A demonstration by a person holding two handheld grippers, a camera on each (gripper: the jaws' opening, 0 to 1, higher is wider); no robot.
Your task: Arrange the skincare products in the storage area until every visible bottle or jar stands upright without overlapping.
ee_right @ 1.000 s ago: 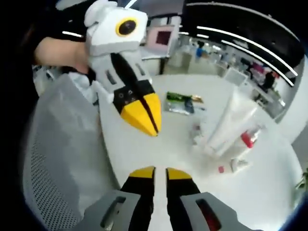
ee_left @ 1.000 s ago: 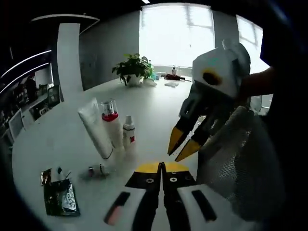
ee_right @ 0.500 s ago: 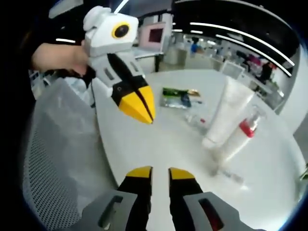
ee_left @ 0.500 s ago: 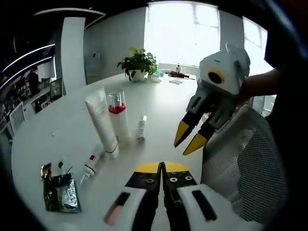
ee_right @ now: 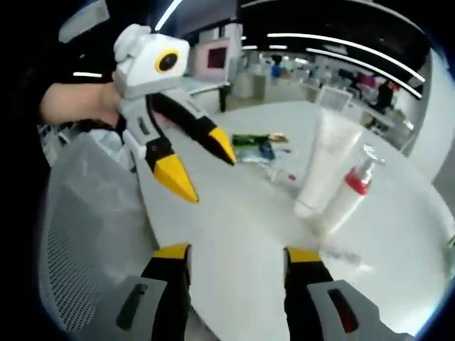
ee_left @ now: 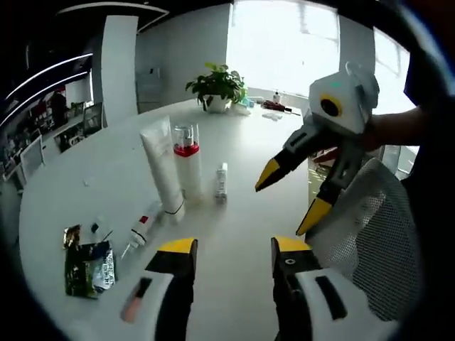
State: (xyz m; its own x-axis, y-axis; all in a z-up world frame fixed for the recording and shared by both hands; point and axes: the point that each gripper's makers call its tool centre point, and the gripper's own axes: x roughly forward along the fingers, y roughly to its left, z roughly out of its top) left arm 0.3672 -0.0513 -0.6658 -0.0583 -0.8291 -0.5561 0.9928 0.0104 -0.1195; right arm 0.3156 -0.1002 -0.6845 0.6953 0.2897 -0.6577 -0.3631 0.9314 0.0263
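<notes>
Both tools gape wide, empty: left tool [ee_left: 231, 250], right tool [ee_right: 237, 253]. Tube [ee_left: 162, 166] label unreadable.

My left gripper's [ee_left: 231, 250] body is cut off by the picture's lower edge. Printing on the dark sachet [ee_left: 88, 268] is too small to read. In the right gripper view the small tube [ee_right: 344, 255] lies blurred; the far office [ee_right: 341, 74] is indistinct.

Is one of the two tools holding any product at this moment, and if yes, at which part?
Nothing is held. The left tool and the right tool both have open jaws with only bare table between them, apart from the white tube and red-collared pump bottle.
</notes>
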